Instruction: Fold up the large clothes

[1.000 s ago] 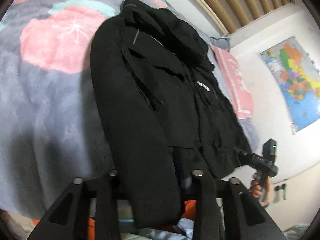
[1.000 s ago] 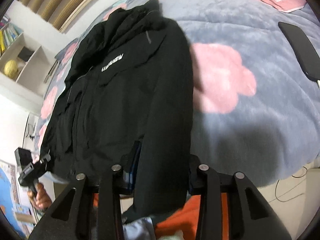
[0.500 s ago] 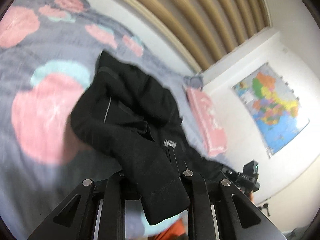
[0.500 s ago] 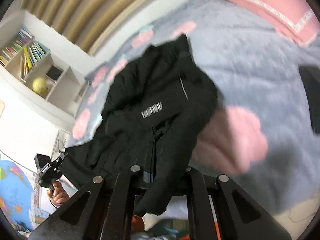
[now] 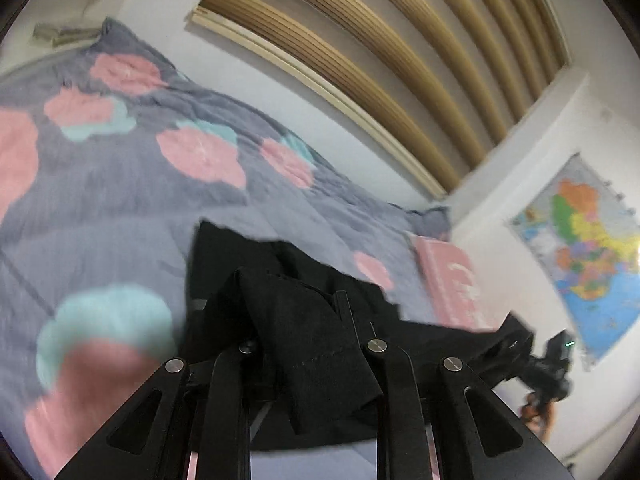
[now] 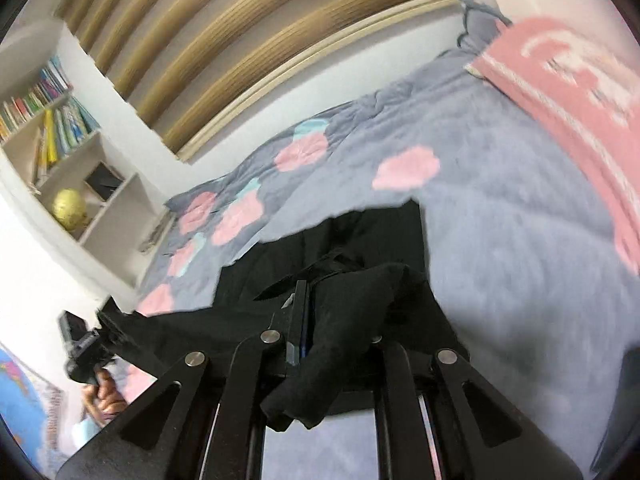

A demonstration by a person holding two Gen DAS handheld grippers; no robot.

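Both claws pinch the jacket (image 5: 316,344) hem: left claw (image 5: 312,350) at 6 o'clock, right claw (image 6: 324,344) likewise, lifting it off the bed (image 5: 120,200) to fold toward 12.

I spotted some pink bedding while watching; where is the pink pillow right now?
The pink pillow lies on the grey flowered blanket at the right of the right camera's view, beyond the black jacket; the left camera shows it below the wall map.

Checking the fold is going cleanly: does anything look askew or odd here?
Nothing damaged. The black jacket hangs bunched between the left gripper and right gripper, each shut on a cuff, above the bedspread.
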